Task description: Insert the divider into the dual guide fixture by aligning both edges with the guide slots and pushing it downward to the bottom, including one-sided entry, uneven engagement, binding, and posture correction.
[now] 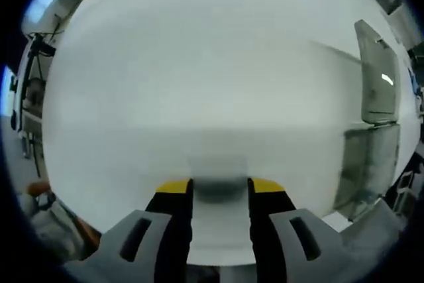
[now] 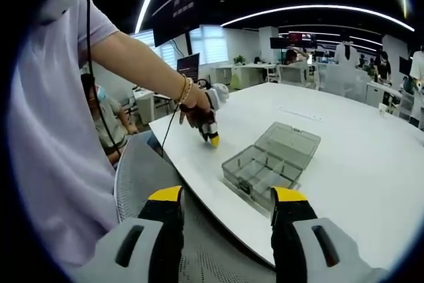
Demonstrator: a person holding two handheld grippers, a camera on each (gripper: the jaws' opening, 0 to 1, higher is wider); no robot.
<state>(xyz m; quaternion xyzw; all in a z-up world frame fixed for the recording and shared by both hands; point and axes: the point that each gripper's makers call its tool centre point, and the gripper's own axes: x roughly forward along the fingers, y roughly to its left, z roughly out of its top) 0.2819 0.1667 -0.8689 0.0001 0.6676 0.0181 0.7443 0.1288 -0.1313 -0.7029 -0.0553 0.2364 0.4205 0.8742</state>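
**Both grippers empty, box lying open on the white table**

Left gripper (image 1: pixel 219 187) sits low over the white table (image 1: pixel 199 84), its two yellow-tipped jaws parted with bare tabletop between them and nothing gripped. From its own camera I see a soft grey shadow just past the tips, and the picture is blurred enough that I would not swear whether the tips touch the surface. Off to the right edge of that view stands the clear plastic box (image 1: pixel 374 124), its lid raised above the base.

From the right gripper view I get the better look. Right gripper (image 2: pixel 227 197) hangs released as well, jaws spread wide, poised above a grey mesh chair back (image 2: pixel 149 177) at the near rim of the table. Past the tips, the clear box lies on the table, lid (image 2: pixel 288 140) flung flat open behind a tray (image 2: pixel 255 173) split into compartments. I think I can make out thin walls standing inside the tray, but I cannot tell a loose divider from a fixed one at this size.

Left of the box and apart from it, a person's hand (image 2: pixel 195 107) with a bracelet at the wrist holds the left gripper nose down at the table, its yellow tips just at the surface.

Desks and monitors (image 2: pixel 189 64) fill the office behind, and a seated person (image 2: pixel 109 120) is beyond the table's far left corner.
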